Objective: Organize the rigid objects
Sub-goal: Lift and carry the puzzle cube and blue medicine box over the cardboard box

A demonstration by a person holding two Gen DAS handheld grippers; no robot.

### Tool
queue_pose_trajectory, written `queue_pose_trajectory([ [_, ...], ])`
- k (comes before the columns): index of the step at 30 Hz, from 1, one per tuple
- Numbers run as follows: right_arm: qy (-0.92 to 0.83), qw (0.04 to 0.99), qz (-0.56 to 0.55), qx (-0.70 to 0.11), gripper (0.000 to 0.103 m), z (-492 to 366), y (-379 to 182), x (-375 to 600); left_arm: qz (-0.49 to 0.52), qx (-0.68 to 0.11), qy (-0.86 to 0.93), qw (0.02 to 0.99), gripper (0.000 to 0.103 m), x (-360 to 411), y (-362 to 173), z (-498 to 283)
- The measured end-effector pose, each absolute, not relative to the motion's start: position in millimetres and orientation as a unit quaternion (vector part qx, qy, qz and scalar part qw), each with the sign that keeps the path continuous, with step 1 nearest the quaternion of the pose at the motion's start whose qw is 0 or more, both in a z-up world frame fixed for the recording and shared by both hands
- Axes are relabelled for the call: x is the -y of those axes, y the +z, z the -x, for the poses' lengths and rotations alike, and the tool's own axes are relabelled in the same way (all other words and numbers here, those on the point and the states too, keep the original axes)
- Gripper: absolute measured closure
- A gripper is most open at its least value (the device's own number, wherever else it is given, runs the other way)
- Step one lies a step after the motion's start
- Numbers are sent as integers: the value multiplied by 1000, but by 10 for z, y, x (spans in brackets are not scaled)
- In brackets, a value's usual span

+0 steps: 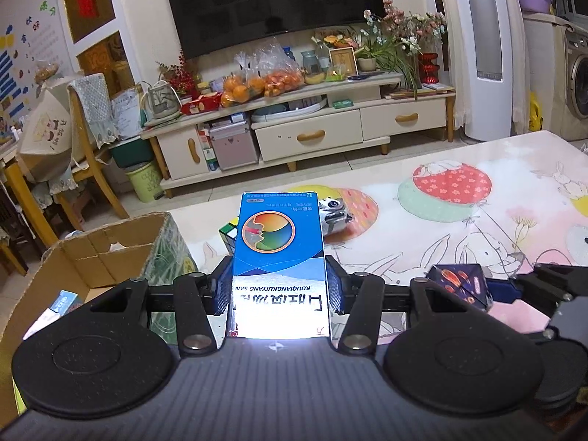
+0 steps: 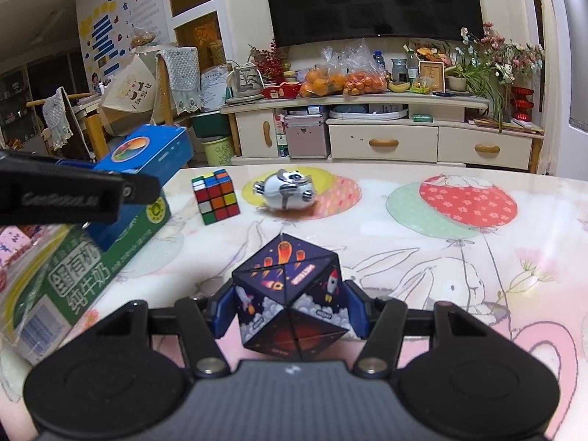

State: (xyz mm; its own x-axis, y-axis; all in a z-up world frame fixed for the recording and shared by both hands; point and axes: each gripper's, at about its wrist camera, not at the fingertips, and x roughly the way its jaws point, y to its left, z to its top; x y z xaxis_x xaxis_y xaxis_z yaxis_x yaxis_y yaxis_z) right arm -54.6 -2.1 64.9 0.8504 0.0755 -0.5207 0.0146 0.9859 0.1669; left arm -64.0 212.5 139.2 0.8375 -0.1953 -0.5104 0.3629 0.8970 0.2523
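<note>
Beside the open brown cardboard carton (image 1: 92,257) at the table's left edge, the left gripper (image 1: 279,290) clamps a blue rectangular medicine box (image 1: 279,250), while the right gripper (image 2: 290,312) pinches a dark rocket-printed folding cube (image 2: 290,294) over open tabletop.

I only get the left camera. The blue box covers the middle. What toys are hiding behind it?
Observer: A Rubik's cube stands on the table, fully visible from the right camera.
Child: And that shiny thing?
Observer: It's a white panda ball toy, right of the cube.
Child: What's the other gripper doing?
Observer: The right gripper is shut on the space-pattern cube.
Child: Where's my blue box?
Observer: In the left gripper, over the green-printed carton.
</note>
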Motion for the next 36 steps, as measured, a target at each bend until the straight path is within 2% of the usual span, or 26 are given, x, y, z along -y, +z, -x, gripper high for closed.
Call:
queue_pose_trajectory([
  [23, 44, 968, -44, -242, 44, 704, 1064, -575, -144, -212, -106, 961, 41, -2277, 1554, 579],
  [36, 92, 973, -36, -210, 44, 437, 1364, -1000, -62, -215, -56, 973, 41, -2613, 1748, 399],
])
